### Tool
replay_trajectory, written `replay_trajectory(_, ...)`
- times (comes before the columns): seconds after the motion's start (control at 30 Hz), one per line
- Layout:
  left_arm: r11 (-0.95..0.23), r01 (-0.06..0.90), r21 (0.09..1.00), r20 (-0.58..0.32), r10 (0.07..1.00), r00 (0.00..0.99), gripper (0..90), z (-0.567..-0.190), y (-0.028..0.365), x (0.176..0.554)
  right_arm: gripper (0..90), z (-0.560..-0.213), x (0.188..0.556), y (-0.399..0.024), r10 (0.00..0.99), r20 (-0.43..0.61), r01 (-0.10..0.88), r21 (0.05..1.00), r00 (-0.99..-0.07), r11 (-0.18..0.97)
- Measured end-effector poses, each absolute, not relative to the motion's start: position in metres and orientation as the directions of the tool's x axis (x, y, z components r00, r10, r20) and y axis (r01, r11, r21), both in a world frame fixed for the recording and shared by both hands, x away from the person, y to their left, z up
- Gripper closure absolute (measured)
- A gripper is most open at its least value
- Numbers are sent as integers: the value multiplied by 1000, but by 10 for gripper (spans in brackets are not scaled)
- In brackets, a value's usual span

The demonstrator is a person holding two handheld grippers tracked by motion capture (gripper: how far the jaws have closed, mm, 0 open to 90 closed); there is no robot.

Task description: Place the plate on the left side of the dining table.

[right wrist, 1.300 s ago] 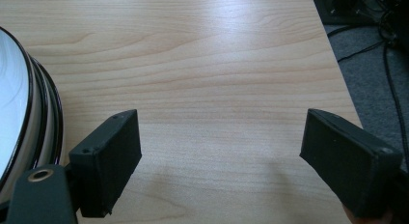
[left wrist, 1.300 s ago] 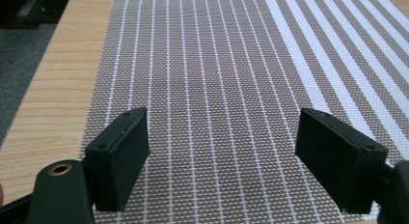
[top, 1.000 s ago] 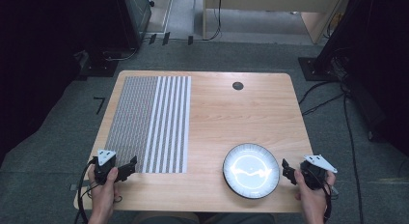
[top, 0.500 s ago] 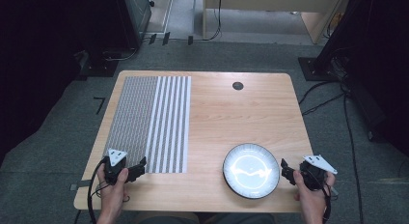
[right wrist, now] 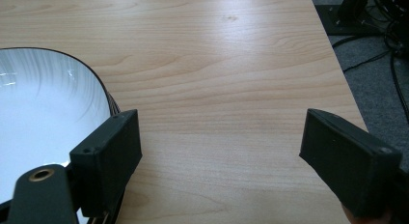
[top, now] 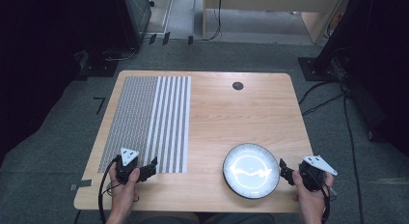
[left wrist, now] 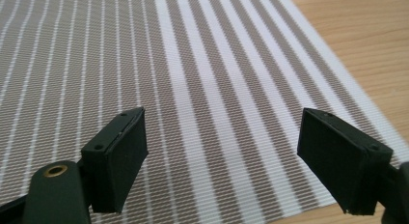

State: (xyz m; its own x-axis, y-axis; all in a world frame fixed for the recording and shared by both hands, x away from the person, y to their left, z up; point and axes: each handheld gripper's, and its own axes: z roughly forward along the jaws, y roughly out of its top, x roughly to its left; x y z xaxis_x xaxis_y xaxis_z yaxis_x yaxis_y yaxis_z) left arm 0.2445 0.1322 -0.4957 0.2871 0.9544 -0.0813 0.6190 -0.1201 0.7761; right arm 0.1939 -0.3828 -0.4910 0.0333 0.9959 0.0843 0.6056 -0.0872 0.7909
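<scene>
Left gripper has its jaws spread wide right over the near edge of the striped placemat, which lies flat on the left half of the table. Looks thin, woven and floppy, so I'd pinch the near edge or corner. Right gripper is spread too, just beside the glossy plate, near front right. That's probably slippery and breakable, so grab the rim.

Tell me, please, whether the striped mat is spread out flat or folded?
Spread flat. The striped mat lies as one full rectangle on the table, edges straight, with no fold or raised corner; the left gripper hovers open at its near edge.
</scene>
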Motion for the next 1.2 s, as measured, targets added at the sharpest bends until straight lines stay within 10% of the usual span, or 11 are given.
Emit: replay_trajectory(1.2, -219, 582, 783, -115, 869, 481, 180, -487, 9, 253, 147, -483, 193, -371, 968, 252, 596, 780, -21, -190)
